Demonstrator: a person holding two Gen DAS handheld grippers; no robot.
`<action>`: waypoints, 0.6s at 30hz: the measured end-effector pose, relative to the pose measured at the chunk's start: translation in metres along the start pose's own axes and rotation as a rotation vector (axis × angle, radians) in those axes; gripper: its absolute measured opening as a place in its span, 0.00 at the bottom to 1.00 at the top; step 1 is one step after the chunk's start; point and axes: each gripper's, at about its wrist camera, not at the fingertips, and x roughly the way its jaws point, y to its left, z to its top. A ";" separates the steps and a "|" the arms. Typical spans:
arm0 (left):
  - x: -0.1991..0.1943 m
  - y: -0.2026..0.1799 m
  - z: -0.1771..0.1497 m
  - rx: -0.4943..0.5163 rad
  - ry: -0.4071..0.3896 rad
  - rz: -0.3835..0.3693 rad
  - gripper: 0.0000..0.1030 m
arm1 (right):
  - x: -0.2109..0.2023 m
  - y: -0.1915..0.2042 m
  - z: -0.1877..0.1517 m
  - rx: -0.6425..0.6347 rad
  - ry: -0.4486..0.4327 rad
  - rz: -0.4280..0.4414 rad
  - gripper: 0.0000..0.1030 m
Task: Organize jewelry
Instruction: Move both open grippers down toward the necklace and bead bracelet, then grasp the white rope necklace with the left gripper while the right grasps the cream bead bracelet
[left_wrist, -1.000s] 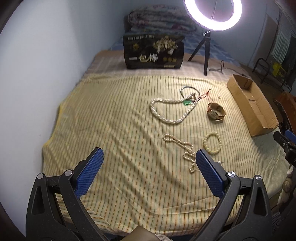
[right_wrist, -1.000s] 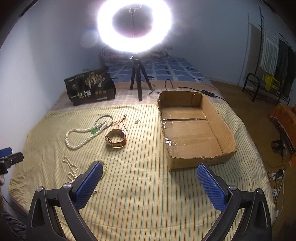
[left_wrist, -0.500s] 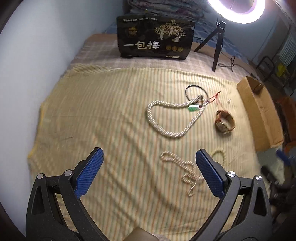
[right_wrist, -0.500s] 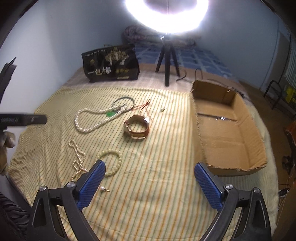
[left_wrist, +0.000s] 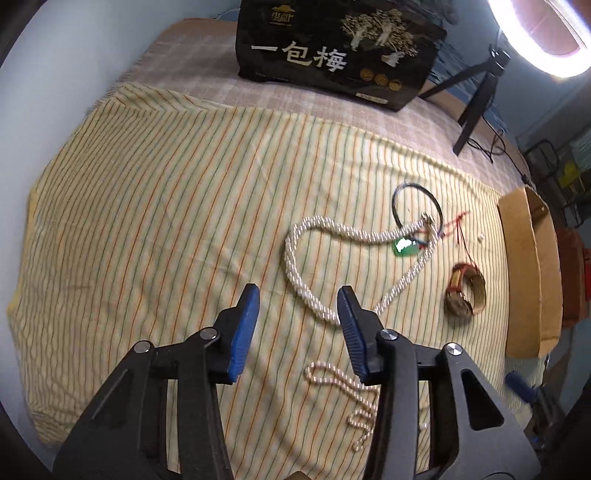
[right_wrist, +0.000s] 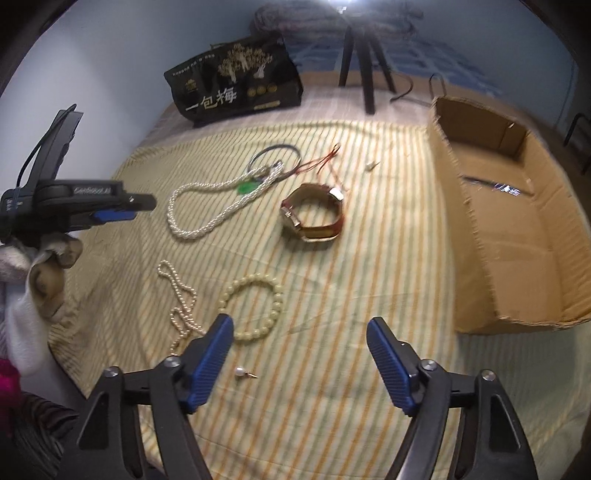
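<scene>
My left gripper (left_wrist: 297, 299) hangs over the striped cloth (left_wrist: 147, 206) with its jaws apart and just been closing, nothing between them, the rope necklace (left_wrist: 314, 295) just beyond its right pad. My right gripper (right_wrist: 299, 332) has also just been closing but stands wide and empty, near the bead bracelet (right_wrist: 255, 306) and pearl pin (right_wrist: 242, 373). The watch (right_wrist: 314, 216) lies further off, the box (right_wrist: 517, 221) to its right.

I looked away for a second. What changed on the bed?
Both grippers came down closer to the jewelry. The left gripper and right gripper have just been closing their jaws partway, with nothing between them. Necklaces, bracelet, watch and cardboard box stayed put.
</scene>
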 end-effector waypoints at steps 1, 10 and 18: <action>0.002 0.001 0.002 -0.008 0.003 -0.014 0.43 | 0.004 0.002 0.000 0.000 0.010 0.007 0.66; 0.029 0.008 0.014 -0.025 0.043 -0.017 0.32 | 0.034 0.010 0.004 -0.012 0.085 0.028 0.42; 0.044 0.007 0.015 -0.025 0.076 -0.022 0.32 | 0.057 -0.004 0.011 0.084 0.139 0.104 0.34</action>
